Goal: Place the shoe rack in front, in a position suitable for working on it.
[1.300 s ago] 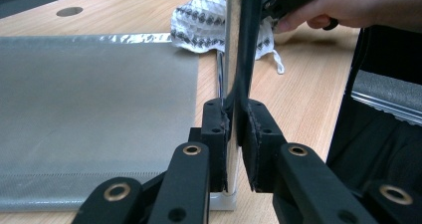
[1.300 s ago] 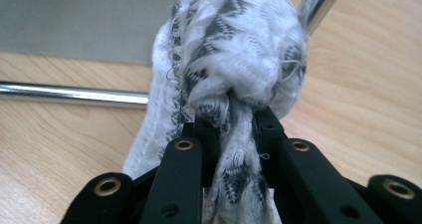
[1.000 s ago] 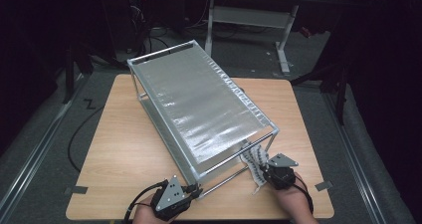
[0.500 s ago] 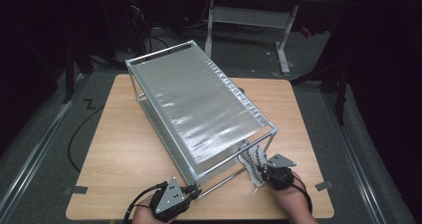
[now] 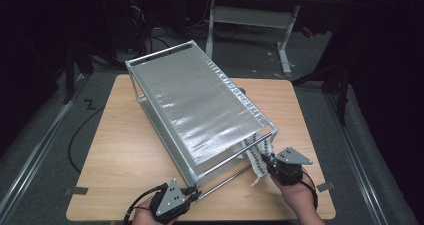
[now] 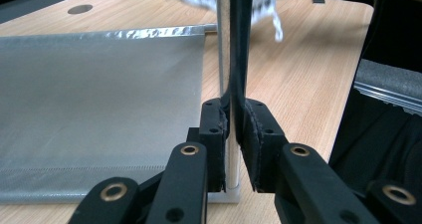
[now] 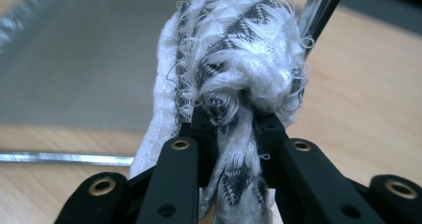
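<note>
The left claw [image 5: 192, 192] sits at the near-left edge of the wooden surface [image 5: 120, 150], its jaws closed on a thin metal rod [image 6: 230, 84] and what looks like a dark strip beside it, at the near corner of the rack frame [image 5: 200, 172]; in the left gripper view the pads [image 6: 214, 134] press the rod from both sides with no gap visible. The frame appears light and stiff, a run of slim tubing carrying a silver fabric panel [image 5: 200, 110] stretched across its top; the tubing is smooth and round, so a pinch on it may twist or slide unless taken close to a joint, as here. The rack stands diagonally across the middle of the surface, its far end toward the back-left. At its near-right corner a white and black patterned knit cloth [image 5: 257, 157] hangs over the top rail. The right claw [image 5: 270, 162] is closed on that cloth; in the right gripper view a bunched wad [image 7: 239, 69] bulges above the jaws and a tail runs down between them. The cloth judges soft, light and loosely woven, with frayed loops that could snag on the rail; a hold on a gathered fold is sounder than one on a single edge.
</note>
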A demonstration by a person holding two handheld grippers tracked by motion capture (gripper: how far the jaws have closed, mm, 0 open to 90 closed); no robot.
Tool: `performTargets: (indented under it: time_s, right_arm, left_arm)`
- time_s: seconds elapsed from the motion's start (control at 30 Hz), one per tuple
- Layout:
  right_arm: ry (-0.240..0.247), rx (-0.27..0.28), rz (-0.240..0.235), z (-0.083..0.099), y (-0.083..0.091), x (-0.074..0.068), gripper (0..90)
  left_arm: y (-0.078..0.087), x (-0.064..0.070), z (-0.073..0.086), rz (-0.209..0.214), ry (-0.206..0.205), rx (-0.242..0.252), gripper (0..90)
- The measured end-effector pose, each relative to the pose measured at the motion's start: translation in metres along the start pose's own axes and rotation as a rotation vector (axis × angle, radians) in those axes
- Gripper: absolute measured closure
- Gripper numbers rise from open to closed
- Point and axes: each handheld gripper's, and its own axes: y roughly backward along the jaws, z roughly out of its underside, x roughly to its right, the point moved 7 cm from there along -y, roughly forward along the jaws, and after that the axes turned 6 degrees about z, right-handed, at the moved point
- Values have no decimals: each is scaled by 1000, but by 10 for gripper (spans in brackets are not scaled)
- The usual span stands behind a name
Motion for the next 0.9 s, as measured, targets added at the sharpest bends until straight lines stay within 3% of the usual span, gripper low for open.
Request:
performTargets:
  time_s: [0.13,0.27,0.6,0.9]
  right_arm:
    - [1,87,24,-22,17,4,763]
    - [-5,133,45,-36,31,7,761]
    - [23,93,49,-24,23,6,764]
    - [68,-30,26,7,-2,2,766]
  left_arm:
    - [1,0,0,1,11,-9,794]
    - [2,0,0,-4,10,-20,794]
    - [2,1,0,-5,2,-15,794]
    - [1,1,0,-15,3,-21,794]
